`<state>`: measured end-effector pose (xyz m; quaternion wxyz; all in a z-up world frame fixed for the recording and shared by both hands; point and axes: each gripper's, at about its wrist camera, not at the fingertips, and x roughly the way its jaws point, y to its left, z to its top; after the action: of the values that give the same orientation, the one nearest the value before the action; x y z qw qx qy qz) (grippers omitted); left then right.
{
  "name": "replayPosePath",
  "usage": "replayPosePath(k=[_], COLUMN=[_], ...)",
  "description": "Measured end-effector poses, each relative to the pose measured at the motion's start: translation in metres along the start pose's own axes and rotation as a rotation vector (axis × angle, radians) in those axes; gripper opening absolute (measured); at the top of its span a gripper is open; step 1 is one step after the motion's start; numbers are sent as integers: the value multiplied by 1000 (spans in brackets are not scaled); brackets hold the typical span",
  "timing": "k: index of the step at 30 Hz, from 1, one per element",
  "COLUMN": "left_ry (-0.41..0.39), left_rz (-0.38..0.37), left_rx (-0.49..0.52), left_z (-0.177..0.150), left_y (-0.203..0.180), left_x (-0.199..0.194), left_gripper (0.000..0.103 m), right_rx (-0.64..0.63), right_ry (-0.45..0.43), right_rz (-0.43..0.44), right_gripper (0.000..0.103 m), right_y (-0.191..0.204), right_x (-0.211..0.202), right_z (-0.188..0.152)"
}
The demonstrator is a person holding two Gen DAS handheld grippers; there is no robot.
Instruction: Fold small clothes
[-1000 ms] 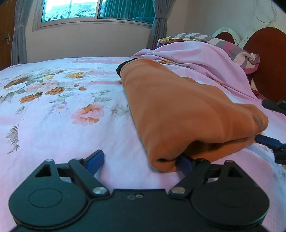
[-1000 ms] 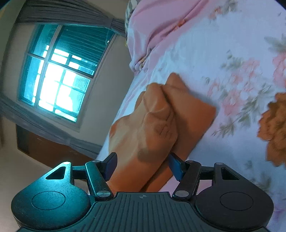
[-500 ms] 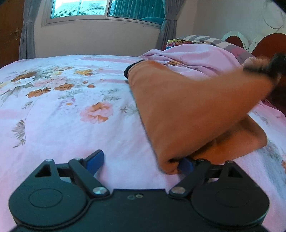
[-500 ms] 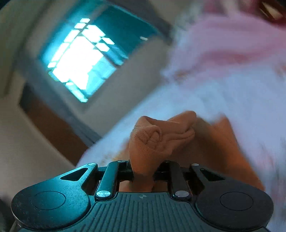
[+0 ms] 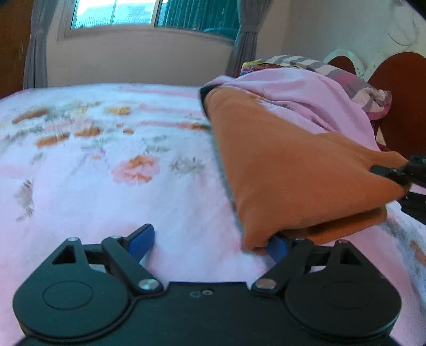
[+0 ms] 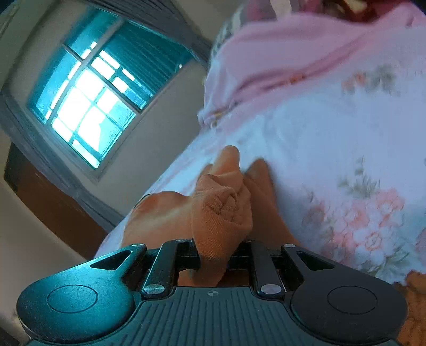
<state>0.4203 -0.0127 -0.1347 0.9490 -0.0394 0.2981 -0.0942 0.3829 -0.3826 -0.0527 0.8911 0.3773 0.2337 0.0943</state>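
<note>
An orange garment [image 5: 287, 170] lies folded on the floral bedsheet [image 5: 106, 186]. My left gripper [image 5: 210, 243] rests low on the sheet, open. The garment's near corner lies over its right blue finger [image 5: 278, 246], and the left one is on bare sheet. At the right edge of that view my right gripper [image 5: 394, 174] pinches the garment's far corner and holds the top layer off the bed. In the right wrist view the right gripper [image 6: 215, 256] is shut on a bunched wad of the orange garment [image 6: 221, 213], and the rest of the cloth trails down to the sheet.
A pink cloth heap [image 5: 306, 101] lies just behind the orange garment, with a striped pillow [image 5: 332, 69] and a dark red headboard [image 5: 399, 101] beyond. A curtained window [image 5: 149, 13] is on the far wall. Bare floral sheet spreads to the left.
My right gripper has shut on the orange garment's corner, rolled, and pulled the top layer up off the bed. The left gripper has stayed put and open.
</note>
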Motion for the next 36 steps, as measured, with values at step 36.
replayPosePath(k=[36], left_ry=[-59], left_rz=[-51], left_rx=[-51], left_z=[112], left_y=[36], left_x=[95], left_gripper=[97], right_rx=[-664], right_ry=[150], right_rz=[-151], right_gripper=[24], right_y=[29], right_x=[142], right_z=[12])
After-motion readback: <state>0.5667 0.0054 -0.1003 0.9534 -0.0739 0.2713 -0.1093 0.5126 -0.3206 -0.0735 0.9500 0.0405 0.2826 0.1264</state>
